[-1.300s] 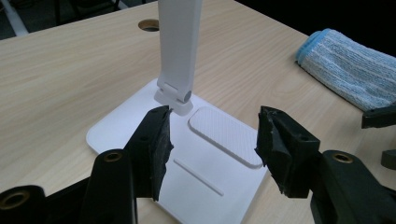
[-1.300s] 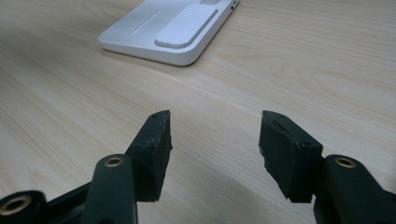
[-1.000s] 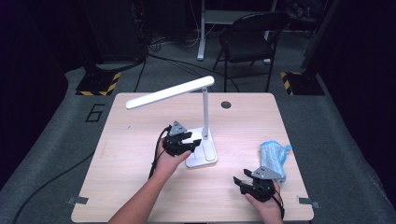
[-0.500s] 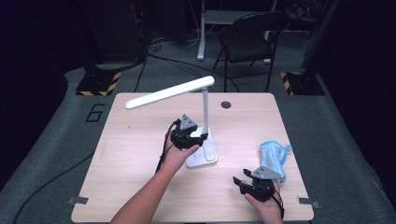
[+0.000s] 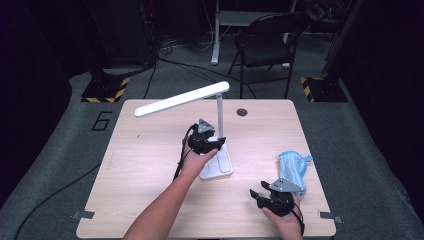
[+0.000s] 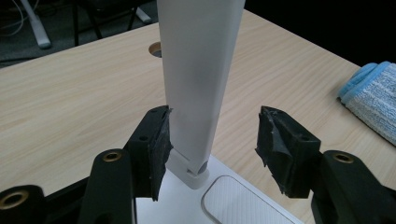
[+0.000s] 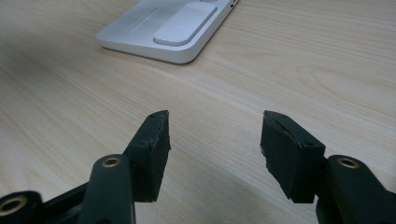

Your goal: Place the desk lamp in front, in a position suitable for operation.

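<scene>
High view: the left gripper (image 5: 216, 142) has moved up the table from its place a second ago and now stands at the lamp's (image 5: 218, 107) post, above the base (image 5: 220, 165), near the table's (image 5: 150, 165) centre. Left gripper view: the post (image 6: 198, 79) stands between the jaws; the left pad (image 6: 161, 140) touches or nearly touches it, the right pad (image 6: 275, 144) stands clear, so the jaws are apart and no grip is made yet. A squeeze should follow, probably to steady or move the lamp. The right gripper (image 5: 262, 196), jaws apart on nothing, rests near the front right corner, beside a blue cloth (image 5: 292, 167).
</scene>
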Available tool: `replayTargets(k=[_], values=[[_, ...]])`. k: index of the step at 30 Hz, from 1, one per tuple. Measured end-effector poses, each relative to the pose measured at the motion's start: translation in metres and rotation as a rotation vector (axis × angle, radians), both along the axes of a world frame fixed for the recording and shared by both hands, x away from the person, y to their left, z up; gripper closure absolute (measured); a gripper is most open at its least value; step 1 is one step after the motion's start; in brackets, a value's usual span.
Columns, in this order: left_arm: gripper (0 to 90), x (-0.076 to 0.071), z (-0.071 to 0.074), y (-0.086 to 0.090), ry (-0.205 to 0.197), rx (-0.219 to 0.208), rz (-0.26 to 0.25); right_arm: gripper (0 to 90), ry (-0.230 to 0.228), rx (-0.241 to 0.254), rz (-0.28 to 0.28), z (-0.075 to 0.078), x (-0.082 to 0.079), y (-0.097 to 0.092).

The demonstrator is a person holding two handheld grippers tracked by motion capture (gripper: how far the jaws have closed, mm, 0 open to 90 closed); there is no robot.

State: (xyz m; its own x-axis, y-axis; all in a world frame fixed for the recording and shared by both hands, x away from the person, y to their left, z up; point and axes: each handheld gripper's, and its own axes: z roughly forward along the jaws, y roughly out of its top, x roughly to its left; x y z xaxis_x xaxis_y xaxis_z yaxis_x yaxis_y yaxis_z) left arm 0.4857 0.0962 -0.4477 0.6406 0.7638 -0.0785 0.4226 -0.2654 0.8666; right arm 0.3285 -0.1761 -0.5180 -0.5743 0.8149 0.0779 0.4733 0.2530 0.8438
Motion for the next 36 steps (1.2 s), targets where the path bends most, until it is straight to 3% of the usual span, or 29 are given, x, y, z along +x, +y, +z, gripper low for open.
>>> replayTargets(k=[7,10,13,16,19,23,24,36], values=[[45.7,0.010,0.000,-0.011,-0.006,0.014,0.022,42.0,0.007,0.009,-0.003,-0.001,0.000,0.000],[45.8,0.012,-0.002,-0.016,-0.019,0.060,0.032,42.0,0.000,0.004,-0.005,-0.001,0.000,-0.001],[45.9,0.016,-0.003,-0.020,-0.044,0.063,0.059,42.0,0.004,0.005,-0.005,-0.002,-0.002,-0.002],[48.3,0.017,-0.003,-0.022,-0.054,0.111,0.054,42.0,-0.001,0.006,-0.006,-0.003,-0.003,-0.003],[50.2,0.019,-0.002,-0.022,-0.055,0.130,0.049,42.0,0.006,0.000,-0.004,-0.003,-0.003,-0.004],[55.9,0.022,-0.001,-0.019,-0.044,0.121,0.045,42.0,-0.001,-0.017,-0.004,-0.003,-0.004,-0.002],[56.1,0.022,-0.001,-0.019,-0.035,0.103,0.048,42.0,-0.002,-0.019,0.001,-0.003,-0.004,-0.002],[58.6,0.016,-0.001,-0.019,-0.022,0.084,0.040,42.1,-0.003,-0.012,0.005,-0.004,-0.002,0.001]])
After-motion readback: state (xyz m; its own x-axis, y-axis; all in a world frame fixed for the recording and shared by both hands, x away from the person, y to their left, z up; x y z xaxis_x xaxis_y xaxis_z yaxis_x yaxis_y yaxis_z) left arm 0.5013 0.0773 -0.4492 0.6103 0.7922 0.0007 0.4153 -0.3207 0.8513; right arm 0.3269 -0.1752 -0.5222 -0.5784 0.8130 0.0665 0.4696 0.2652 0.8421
